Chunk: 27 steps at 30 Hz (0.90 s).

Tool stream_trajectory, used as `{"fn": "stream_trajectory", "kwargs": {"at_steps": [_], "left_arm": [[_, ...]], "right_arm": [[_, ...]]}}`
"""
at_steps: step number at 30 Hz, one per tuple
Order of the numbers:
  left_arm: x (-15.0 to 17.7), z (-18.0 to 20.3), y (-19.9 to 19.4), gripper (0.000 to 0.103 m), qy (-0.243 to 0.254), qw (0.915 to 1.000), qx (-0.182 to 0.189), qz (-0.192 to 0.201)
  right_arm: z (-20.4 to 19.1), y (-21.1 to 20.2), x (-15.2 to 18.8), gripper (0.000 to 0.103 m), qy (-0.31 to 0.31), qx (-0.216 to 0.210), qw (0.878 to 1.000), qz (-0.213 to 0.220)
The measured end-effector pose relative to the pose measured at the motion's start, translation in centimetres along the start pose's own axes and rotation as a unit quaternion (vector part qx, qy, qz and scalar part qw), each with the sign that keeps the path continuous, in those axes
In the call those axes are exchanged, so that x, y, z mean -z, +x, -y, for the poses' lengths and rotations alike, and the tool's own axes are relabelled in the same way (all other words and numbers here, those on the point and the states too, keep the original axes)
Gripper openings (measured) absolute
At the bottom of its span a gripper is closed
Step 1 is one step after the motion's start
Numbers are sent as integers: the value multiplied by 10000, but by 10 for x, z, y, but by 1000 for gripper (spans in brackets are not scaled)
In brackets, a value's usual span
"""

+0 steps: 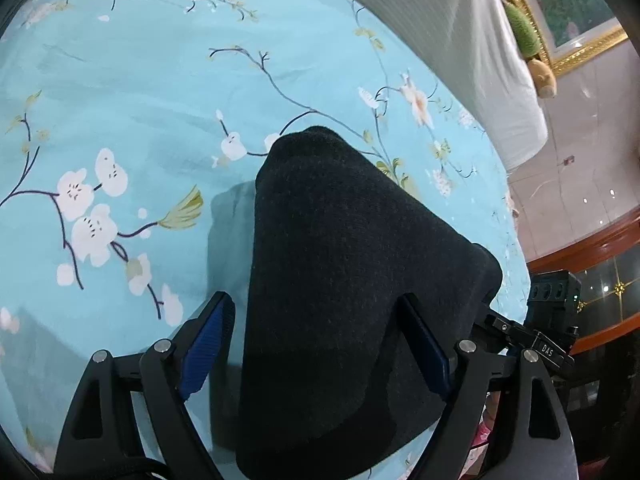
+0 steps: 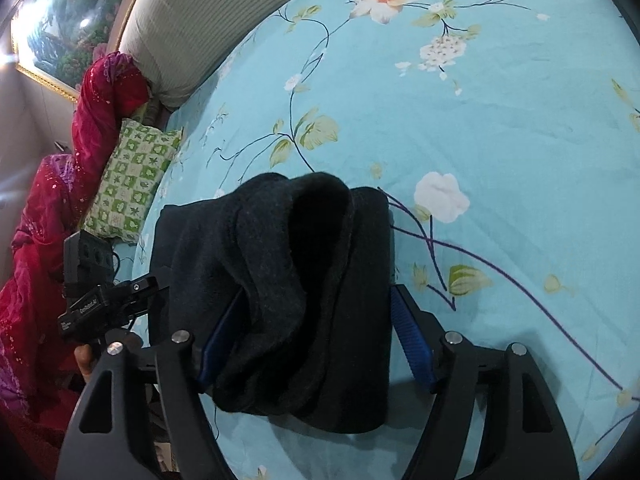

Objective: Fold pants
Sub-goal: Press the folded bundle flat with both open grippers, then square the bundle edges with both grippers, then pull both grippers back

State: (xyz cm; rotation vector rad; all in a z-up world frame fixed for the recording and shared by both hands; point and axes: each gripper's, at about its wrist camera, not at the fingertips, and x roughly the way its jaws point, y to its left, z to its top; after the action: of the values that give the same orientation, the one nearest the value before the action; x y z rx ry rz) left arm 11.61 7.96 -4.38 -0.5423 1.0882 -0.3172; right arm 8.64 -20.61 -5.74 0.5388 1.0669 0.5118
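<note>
**Pants nearly folded at the bed's edge**

The dark pants lie bunched on the bed near its edge. Both the left gripper and right gripper stand apart around them. Better to flatten the loose top layer before letting go.

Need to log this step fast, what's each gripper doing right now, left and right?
Left gripper: open, fingers spread around the dark pants, not pinching them.
Right gripper: open, fingers either side of the folded pants, not clamped.
</note>
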Motion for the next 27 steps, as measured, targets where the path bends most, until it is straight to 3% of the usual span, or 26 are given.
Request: {"fn": "stream_trajectory", "kwargs": {"at_steps": [10,12,15,16,18,20,27], "left_arm": [[9,8,1,84,202,9993,-228,217],[10,13,2,70,346,9988,-246,227],[11,15,1,58,390,9986,-241,254],[13,17,-1,55,415,9984,-237,286],[16,22,-7,38,480,9978,-229,391],[21,29,-15,30,555,9969,-230,502],[26,50,-51,26,821,9900,-567,996]], "right_arm": [[2,-1,8,73,-265,-104,9993,238],[3,-1,10,73,-252,-120,9993,250],[-1,1,15,72,-372,-96,9988,298],[-2,0,17,67,-365,-85,9987,349],[-5,-4,18,59,-388,-125,9983,413],[-10,-8,19,52,-454,-154,9977,469],[-39,-25,11,44,-795,-305,9938,716]]}}
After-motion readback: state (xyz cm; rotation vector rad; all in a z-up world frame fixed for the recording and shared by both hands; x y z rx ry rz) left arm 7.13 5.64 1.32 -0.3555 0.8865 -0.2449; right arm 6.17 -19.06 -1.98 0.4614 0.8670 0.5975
